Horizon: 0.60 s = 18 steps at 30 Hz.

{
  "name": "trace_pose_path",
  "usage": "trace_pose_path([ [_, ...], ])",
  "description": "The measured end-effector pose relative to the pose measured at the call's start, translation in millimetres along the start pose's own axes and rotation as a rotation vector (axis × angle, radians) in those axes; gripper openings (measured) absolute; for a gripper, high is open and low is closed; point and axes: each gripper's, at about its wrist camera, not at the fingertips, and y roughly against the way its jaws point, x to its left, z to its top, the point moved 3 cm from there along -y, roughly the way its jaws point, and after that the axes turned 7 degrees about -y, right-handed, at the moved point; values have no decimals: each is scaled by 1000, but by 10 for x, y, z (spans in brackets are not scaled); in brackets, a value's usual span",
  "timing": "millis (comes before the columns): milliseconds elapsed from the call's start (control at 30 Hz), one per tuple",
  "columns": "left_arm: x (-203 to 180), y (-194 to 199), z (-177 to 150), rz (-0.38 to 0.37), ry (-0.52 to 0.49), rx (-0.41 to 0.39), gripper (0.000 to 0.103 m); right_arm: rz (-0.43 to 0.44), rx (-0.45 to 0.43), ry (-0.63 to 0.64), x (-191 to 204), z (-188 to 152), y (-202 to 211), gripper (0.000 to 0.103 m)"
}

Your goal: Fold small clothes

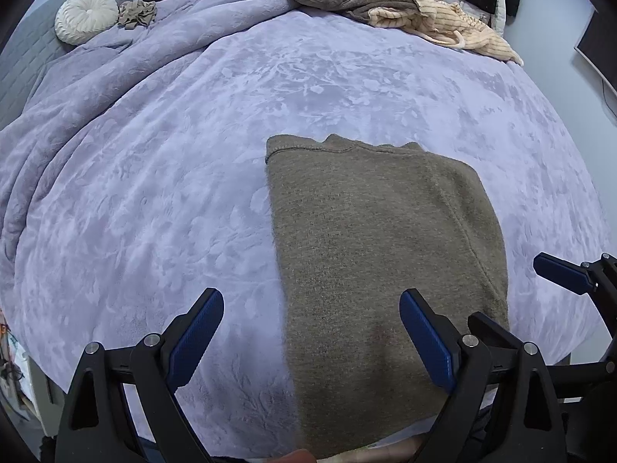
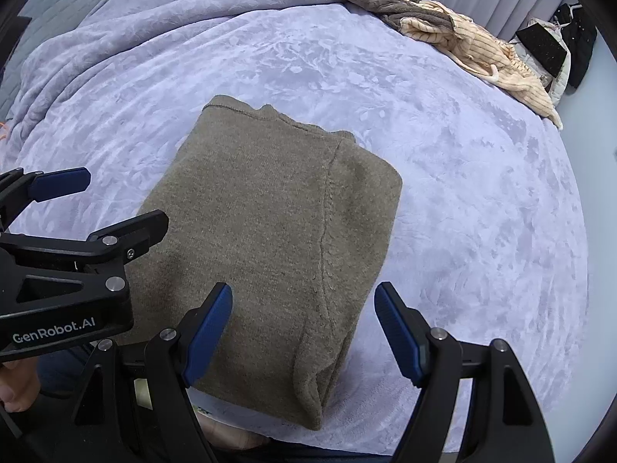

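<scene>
- Olive-brown knit sweater [image 1: 378, 239] lies folded into a rectangle on the bed [image 1: 154, 193], near edge.
- Left hand-held gripper [image 1: 312, 332] and right hand-held gripper [image 2: 304, 332]: both wide open, empty, above it.
- Likely next: final half-fold, or fetch from the unfolded pile [image 2: 443, 27].

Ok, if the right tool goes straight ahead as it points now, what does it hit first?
Probably the folded brown sweater on the blanket; the open right tool aims at its right part, though height above it is unclear.
</scene>
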Motion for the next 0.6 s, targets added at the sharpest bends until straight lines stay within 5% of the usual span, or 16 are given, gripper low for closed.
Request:
trace_pose_path([
  [600, 216, 49, -82, -56, 38, -32, 93, -44, 3, 28, 166, 22, 68, 79],
])
